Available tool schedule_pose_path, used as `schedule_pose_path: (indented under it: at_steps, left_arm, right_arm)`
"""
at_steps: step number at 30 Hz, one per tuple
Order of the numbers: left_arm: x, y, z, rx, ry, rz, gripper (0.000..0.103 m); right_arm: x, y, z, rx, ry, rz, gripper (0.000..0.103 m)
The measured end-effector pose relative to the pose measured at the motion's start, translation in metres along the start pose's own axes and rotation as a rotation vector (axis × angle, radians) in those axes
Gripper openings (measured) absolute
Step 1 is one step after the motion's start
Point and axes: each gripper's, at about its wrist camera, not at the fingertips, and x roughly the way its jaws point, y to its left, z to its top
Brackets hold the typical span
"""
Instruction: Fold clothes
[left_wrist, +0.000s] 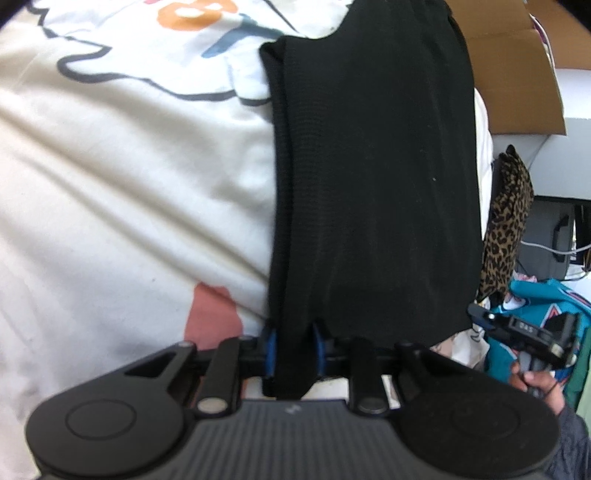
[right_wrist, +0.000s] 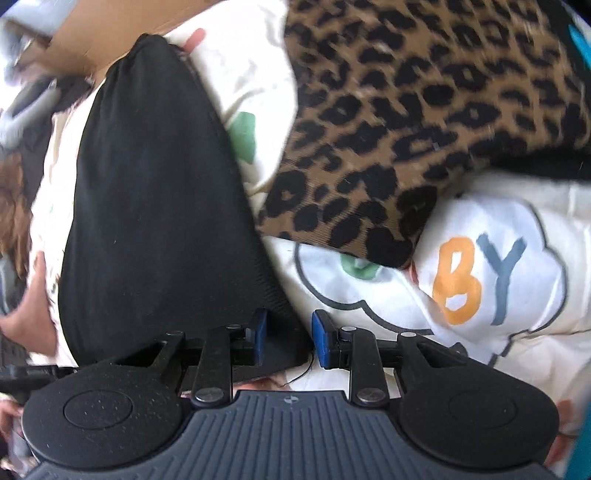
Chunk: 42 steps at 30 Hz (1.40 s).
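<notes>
A black knit garment (left_wrist: 373, 177) lies folded in a long strip on a white printed bedsheet (left_wrist: 122, 177). My left gripper (left_wrist: 294, 350) is shut on its near edge, with cloth bunched between the blue pads. In the right wrist view the same black garment (right_wrist: 155, 206) stretches away from my right gripper (right_wrist: 288, 338). Its blue pads stand apart, with the garment's near corner lying between them, against the left pad. The right gripper also shows in the left wrist view (left_wrist: 532, 336) at the lower right, held in a hand.
A leopard-print garment (right_wrist: 413, 122) lies on the sheet right of the black one; it also shows in the left wrist view (left_wrist: 506, 225). A cardboard box (left_wrist: 517, 74) stands beyond the bed. A teal patterned cloth (left_wrist: 546, 306) lies at the right.
</notes>
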Motion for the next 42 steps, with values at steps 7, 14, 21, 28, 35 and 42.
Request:
schedule_pose_path:
  at_steps: [7,14,21,28,35,42]
  left_arm:
    - [0.005,-0.006,0.004,0.010,0.005,0.002,0.022]
    - [0.009,-0.008,0.004,-0.004,-0.008,0.000,0.016]
    - [0.008,-0.008,0.005,-0.012,0.006,-0.002,0.011]
    - [0.013,-0.011,0.008,-0.004,0.002,0.008,0.014]
    - [0.017,-0.013,0.013,-0.010,0.002,0.005,0.014]
    - [0.022,-0.013,0.015,-0.024,-0.006,-0.008,0.014]
  right_arm:
    - [0.019,-0.023,0.001,0.052,0.008,0.101,0.031]
    - [0.021,-0.031,0.000,0.097,0.002,0.174,0.021]
    - [0.012,-0.026,0.016,0.053,0.008,0.203,0.011]
    - [0.015,-0.018,0.030,0.027,-0.003,0.166,0.030]
    - [0.025,-0.017,0.034,0.029,0.053,0.215,0.046]
    - [0.028,-0.016,0.029,0.014,0.122,0.253,0.046]
